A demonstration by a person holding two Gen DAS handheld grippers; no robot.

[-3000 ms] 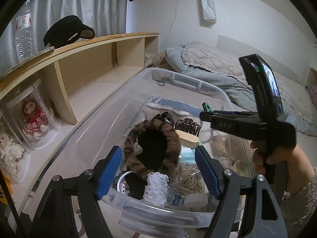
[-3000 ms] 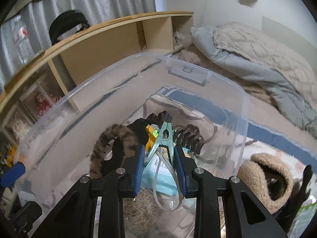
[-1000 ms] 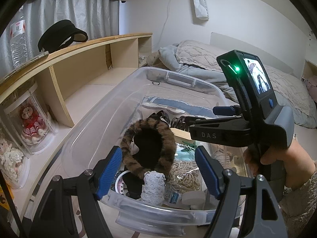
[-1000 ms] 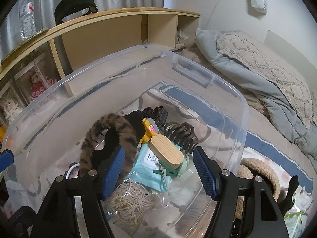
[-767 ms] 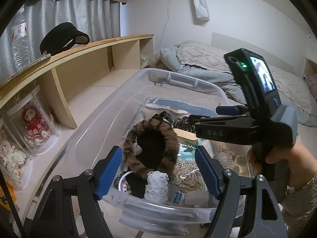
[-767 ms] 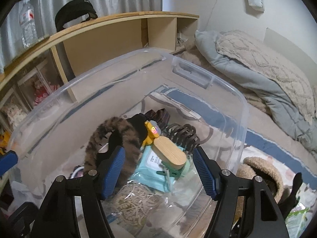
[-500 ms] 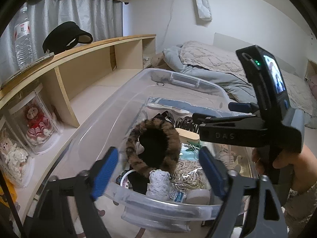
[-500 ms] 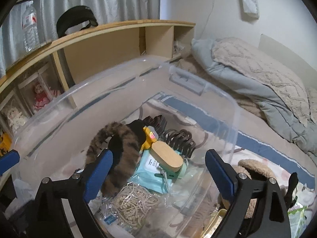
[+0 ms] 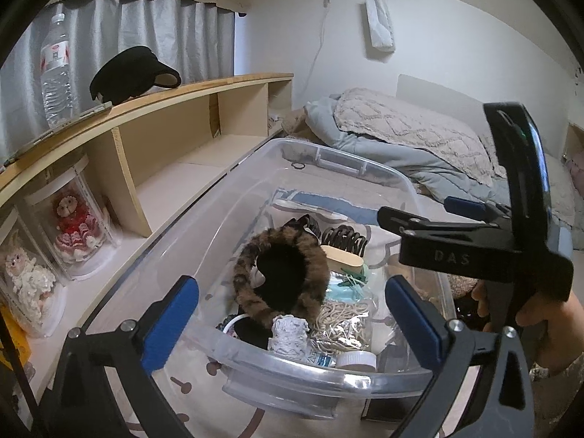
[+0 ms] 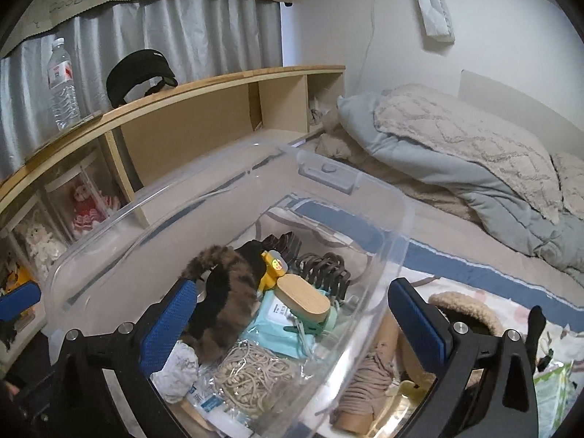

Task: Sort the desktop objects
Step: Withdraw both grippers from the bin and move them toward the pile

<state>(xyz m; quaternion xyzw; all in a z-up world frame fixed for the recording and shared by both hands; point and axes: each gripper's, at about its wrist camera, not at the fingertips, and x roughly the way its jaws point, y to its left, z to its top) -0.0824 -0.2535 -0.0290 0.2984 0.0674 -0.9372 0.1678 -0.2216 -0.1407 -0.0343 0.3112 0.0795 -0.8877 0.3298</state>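
Right wrist, clear bin [image 10: 383,252], furry headband [image 10: 226,292] (inside), hair claw [image 10: 325,273]

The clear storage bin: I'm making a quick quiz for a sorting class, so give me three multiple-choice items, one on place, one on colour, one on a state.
1. Where does the water bottle stand?
A. on the shelf top
B. in the bin
C. on the bed

2. What colour are the gripper pads?
A. red
B. blue
C. green

3. What is the right gripper holding?
A. a hair claw
B. the furry headband
C. nothing

Key: 1 A, it stands beside the black visor; 2 B, both pads show blue; 3 C, its jaws are opening, spread above the bin, pressing on nothing.
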